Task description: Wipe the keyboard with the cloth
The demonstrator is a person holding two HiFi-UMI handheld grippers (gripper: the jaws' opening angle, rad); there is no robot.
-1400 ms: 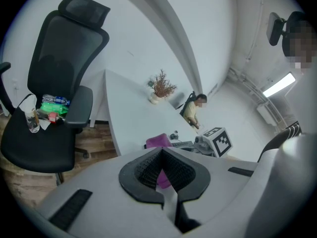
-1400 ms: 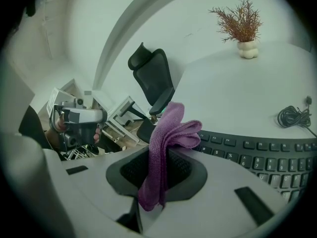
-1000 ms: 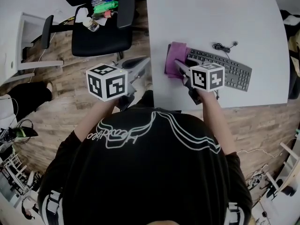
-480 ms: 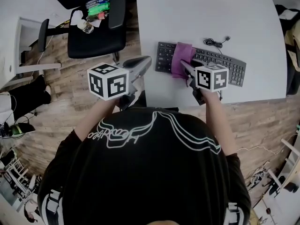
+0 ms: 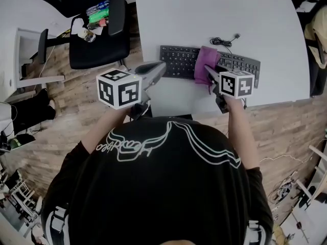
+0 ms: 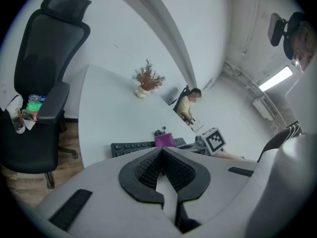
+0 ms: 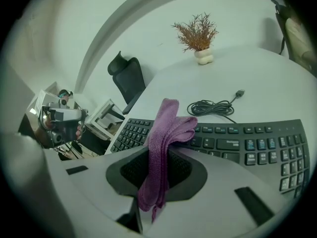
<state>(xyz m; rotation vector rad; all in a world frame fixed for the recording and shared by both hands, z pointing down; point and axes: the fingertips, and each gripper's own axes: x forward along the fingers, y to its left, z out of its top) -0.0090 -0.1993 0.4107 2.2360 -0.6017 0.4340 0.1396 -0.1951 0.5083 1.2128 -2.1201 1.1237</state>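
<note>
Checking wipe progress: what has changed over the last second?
The right gripper, shut on the cloth, has dragged it rightward along the keyboard, from the left end to about the middle. The left gripper stays shut and empty, off to the left.

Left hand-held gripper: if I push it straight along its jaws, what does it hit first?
Probably the keyboard, at its left part, beside the purple cloth. The left hand-held gripper points that way, but depth is unclear, so it might clip the table edge first.
</note>
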